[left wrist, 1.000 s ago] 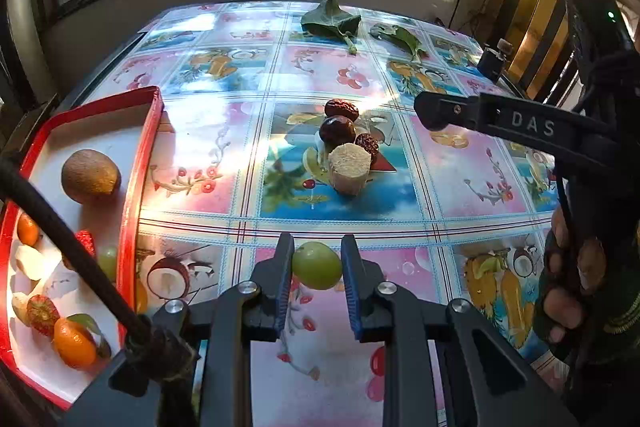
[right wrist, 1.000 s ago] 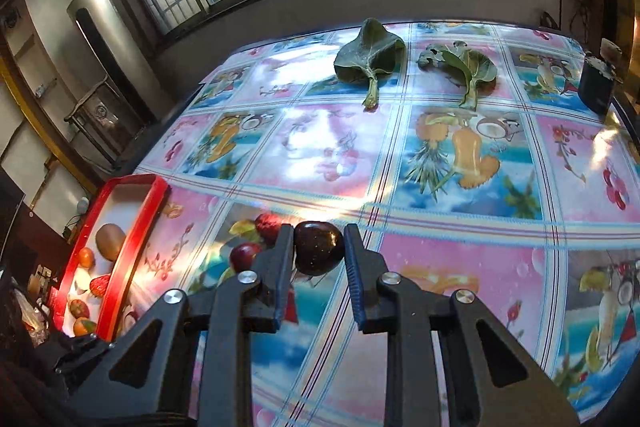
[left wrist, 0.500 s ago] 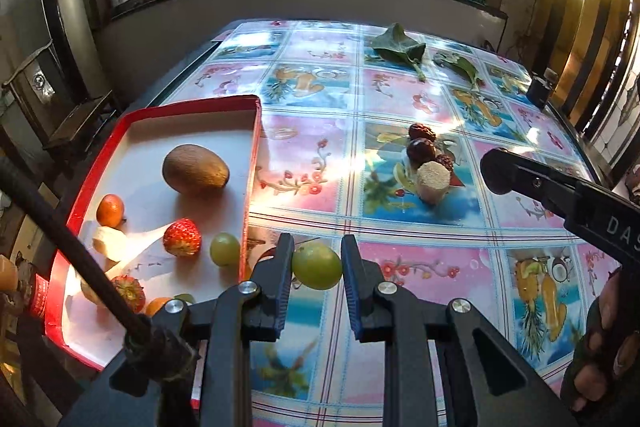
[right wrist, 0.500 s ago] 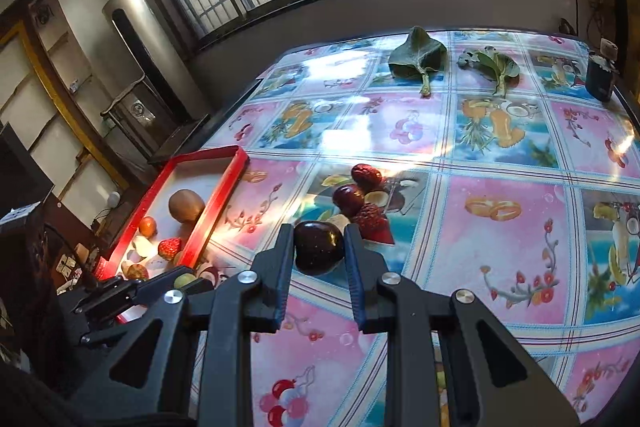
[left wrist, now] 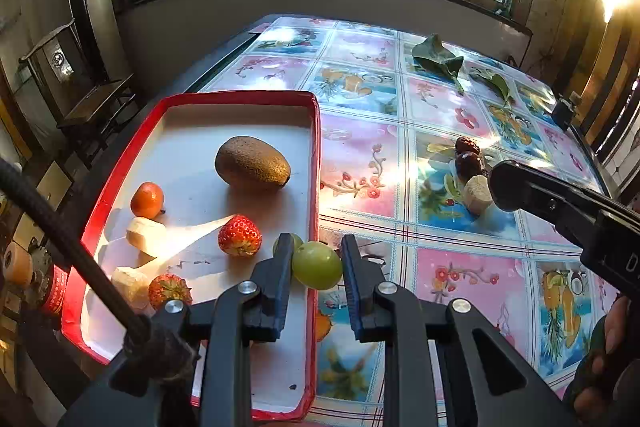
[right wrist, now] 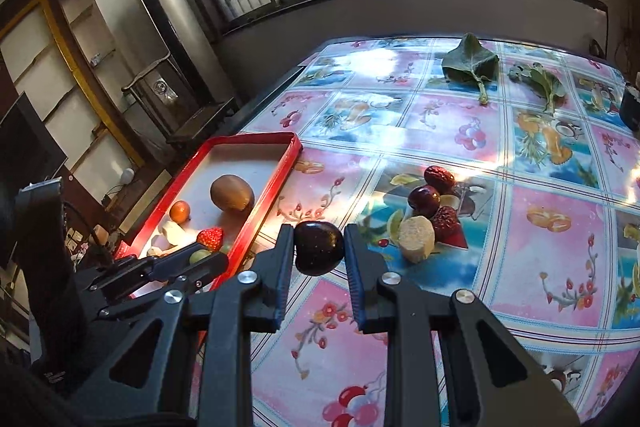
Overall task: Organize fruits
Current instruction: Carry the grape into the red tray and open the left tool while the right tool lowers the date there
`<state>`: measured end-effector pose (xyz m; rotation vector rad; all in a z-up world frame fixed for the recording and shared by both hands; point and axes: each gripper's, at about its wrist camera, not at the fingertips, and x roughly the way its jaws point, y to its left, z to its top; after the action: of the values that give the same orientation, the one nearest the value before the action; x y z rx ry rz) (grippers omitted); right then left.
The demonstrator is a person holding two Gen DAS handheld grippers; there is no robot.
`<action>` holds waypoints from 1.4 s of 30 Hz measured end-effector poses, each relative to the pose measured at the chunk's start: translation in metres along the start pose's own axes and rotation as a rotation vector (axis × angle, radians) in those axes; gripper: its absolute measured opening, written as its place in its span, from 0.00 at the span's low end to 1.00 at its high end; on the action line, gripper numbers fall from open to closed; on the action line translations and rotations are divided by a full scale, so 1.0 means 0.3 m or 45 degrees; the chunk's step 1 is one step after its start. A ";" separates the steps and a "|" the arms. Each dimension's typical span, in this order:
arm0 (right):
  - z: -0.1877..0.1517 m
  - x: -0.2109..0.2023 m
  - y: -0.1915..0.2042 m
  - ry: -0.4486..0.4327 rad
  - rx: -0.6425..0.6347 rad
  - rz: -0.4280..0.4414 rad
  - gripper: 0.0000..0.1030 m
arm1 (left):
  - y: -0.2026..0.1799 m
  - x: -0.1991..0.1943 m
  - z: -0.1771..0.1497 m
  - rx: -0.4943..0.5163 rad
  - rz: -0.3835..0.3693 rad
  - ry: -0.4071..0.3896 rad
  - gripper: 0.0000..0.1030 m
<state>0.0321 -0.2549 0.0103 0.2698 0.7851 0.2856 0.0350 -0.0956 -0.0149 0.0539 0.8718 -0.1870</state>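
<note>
My left gripper (left wrist: pixel 316 265) is shut on a green grape (left wrist: pixel 317 265), held over the right rim of the red tray (left wrist: pixel 316 163). The tray holds a kiwi (left wrist: pixel 252 163), a small orange (left wrist: pixel 147 200), two strawberries (left wrist: pixel 239 235), pale banana pieces (left wrist: pixel 146 230) and another green grape (left wrist: pixel 296 239). My right gripper (right wrist: pixel 319 253) is shut on a dark cherry (right wrist: pixel 319 253), above the table right of the tray (right wrist: pixel 276 183). On the table lie red dates (right wrist: pixel 439 177), a dark plum-like fruit (right wrist: pixel 424 201) and a banana piece (right wrist: pixel 416 239).
The table has a fruit-print cloth (right wrist: pixel 552 255). Two green leaves (right wrist: pixel 472 63) lie at its far side, a dark cup (right wrist: pixel 631 107) at the far right edge. The right gripper's body (left wrist: pixel 560 203) crosses the left wrist view. Chair and cabinet stand left of the table.
Both grippers have moved left toward the tray with their fruits. The left one has gone from the open table to the tray's right rim. Both stay shut.
</note>
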 end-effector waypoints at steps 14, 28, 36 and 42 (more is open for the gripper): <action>0.016 0.081 0.097 0.040 -0.049 0.034 0.26 | 0.147 0.012 0.003 -0.124 -0.035 0.025 0.22; 0.142 0.281 0.217 0.094 -0.117 0.103 0.26 | 0.377 0.110 0.137 -0.255 0.021 0.057 0.22; 0.217 0.489 0.266 0.178 -0.146 0.075 0.26 | 0.381 0.232 0.221 -0.247 0.022 0.129 0.22; 0.243 0.597 0.269 0.232 -0.147 0.081 0.26 | 0.397 0.296 0.223 -0.269 0.005 0.182 0.22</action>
<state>0.1932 -0.1270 -0.0298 0.1615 0.9370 0.4184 0.1635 0.0006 -0.0433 -0.1292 1.0296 -0.0870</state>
